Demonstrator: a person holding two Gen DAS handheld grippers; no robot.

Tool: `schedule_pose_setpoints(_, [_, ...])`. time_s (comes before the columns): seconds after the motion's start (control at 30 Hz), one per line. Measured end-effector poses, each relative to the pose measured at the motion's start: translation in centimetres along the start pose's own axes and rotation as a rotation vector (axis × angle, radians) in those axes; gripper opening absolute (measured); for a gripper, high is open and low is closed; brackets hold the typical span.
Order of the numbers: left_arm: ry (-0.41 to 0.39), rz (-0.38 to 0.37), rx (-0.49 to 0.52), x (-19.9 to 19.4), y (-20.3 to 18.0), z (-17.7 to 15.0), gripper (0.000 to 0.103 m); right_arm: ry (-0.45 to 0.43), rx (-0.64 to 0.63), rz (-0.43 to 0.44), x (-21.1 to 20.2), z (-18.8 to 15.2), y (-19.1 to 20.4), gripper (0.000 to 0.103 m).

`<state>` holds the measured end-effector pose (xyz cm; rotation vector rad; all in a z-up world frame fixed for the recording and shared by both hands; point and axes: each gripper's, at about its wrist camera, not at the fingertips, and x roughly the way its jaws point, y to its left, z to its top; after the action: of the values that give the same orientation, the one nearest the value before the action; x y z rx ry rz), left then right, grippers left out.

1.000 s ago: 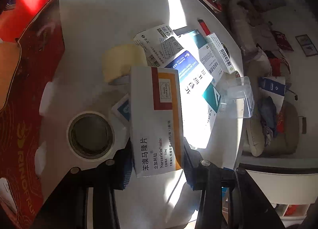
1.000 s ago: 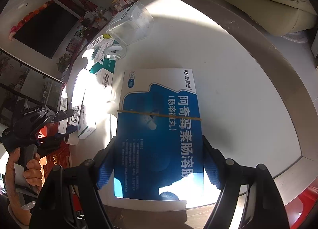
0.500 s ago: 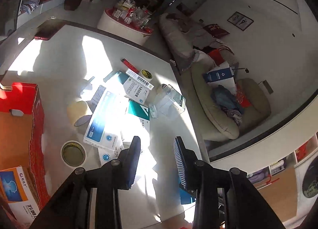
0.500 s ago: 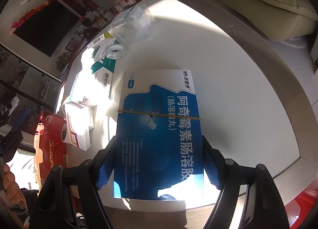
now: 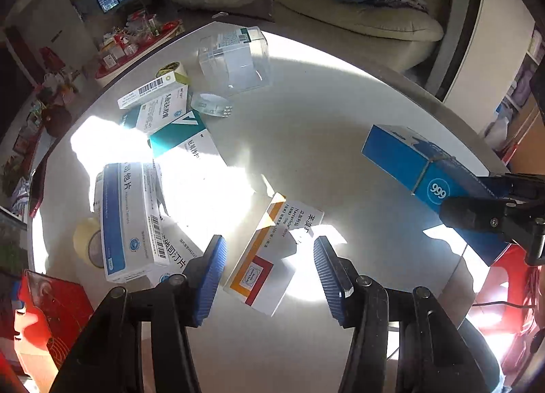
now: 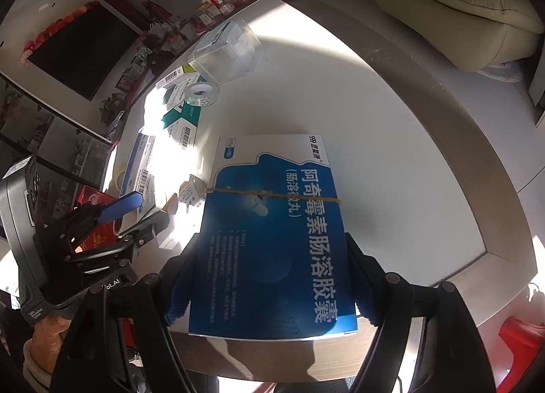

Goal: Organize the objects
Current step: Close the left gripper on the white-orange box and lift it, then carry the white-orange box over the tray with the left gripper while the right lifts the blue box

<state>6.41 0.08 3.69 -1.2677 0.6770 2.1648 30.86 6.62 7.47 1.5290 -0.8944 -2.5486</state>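
Medicine boxes are lying scattered over the round white table (image 5: pixel 340 127), and they are looking like light, stiff cardboard cartons with smooth printed faces: easy to lift, likely to slide if pinched weakly, and apt to dent if squeezed across a broad face. I am judging the long narrow sides to be the best place to take hold.

One of them, the white box with the orange and red stripe (image 5: pixel 272 253), is lying flat and slightly skewed on the table, directly ahead of the left gripper (image 5: pixel 269 265). That gripper's jaws are opening at this moment; the box is sitting in the gap between the blue pads (image 5: pixel 213 270), and neither pad is pressing on it, so nothing is being held there.

The right gripper (image 6: pixel 265 277) is pinching the large blue box (image 6: pixel 272 232), its pads bearing on the two long edges near the back end. A rubber band is running across the box, which suggests a bundle, so it may be somewhat heavier than the rest. It is being carried above the near part of the table, well apart from the pile of other boxes (image 5: pixel 143 188) and the clear plastic container (image 5: pixel 235 62) at the far side.
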Motion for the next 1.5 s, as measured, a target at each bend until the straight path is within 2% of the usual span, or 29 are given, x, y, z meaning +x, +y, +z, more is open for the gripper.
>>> schedule_pose_setpoints(0.13, [0.083,0.012,0.108,3.0,-1.3,0.7,0.067,-0.007,0.023,0.017,-0.9,-0.1,-1.1,0.076])
schedule_pose_setpoints(0.17, [0.063,0.001,0.107,2.9,-1.3,0.9,0.068,-0.009,0.029,0.024,-1.0,-0.2,-1.3,0.076])
schedule_pose_setpoints(0.27, [0.109,-0.066,0.081,3.6,-0.5,1.3,0.071,-0.012,0.044,0.044,-1.0,-0.2,-1.6,0.076])
schedule_pose_setpoints(0.3, [0.12,-0.099,0.052,3.7,0.1,1.4,0.069,-0.012,0.049,0.049,-1.0,-0.2,-1.6,0.076])
schedule_pose_setpoints(0.33, [0.133,-0.146,0.01,3.8,0.8,1.5,0.053,-0.013,0.056,0.057,-1.0,-0.2,-1.7,0.076])
schedule_pose_setpoints(0.37, [0.124,-0.166,-0.029,3.7,1.4,1.5,0.043,-0.015,0.061,0.067,-1.0,-0.3,-1.7,0.076])
schedule_pose_setpoints(0.47, [0.115,-0.143,-0.087,3.5,2.6,0.8,0.043,-0.024,0.076,0.086,-1.1,-0.7,-1.7,0.076])
schedule_pose_setpoints(0.57, [0.061,-0.161,-0.159,1.8,3.3,-0.4,0.043,-0.025,0.071,0.089,-1.2,-1.1,-1.5,0.076])
schedule_pose_setpoints(0.7, [-0.087,-0.224,-0.295,-3.6,4.0,-2.2,0.043,-0.048,0.051,0.09,-1.6,-2.0,-0.6,0.076])
schedule_pose_setpoints(0.83, [-0.223,-0.27,-0.423,-8.8,4.8,-5.1,0.043,-0.05,0.064,0.159,-1.6,-3.1,0.4,0.076])
schedule_pose_setpoints(0.93, [-0.292,-0.289,-0.5,-11.7,5.6,-7.3,0.043,-0.03,0.083,0.217,-1.3,-3.8,1.0,0.076])
schedule_pose_setpoints(1.07, [-0.348,-0.281,-0.559,-14.6,6.7,-10.1,0.043,-0.009,0.125,0.285,-1.2,-4.7,1.4,0.076])
schedule_pose_setpoints(1.2, [-0.391,-0.242,-0.62,-16.1,8.5,-12.6,0.043,0.022,0.199,0.346,-0.9,-5.4,1.1,0.076])
schedule_pose_setpoints(1.37, [-0.449,-0.213,-0.71,-17.8,10.5,-16.3,0.043,0.049,0.228,0.347,-0.7,-5.8,1.3,0.076])
schedule_pose_setpoints(1.5, [-0.453,-0.181,-0.753,-18.3,11.8,-18.1,0.043,0.054,0.232,0.341,-0.7,-6.0,1.7,0.076])
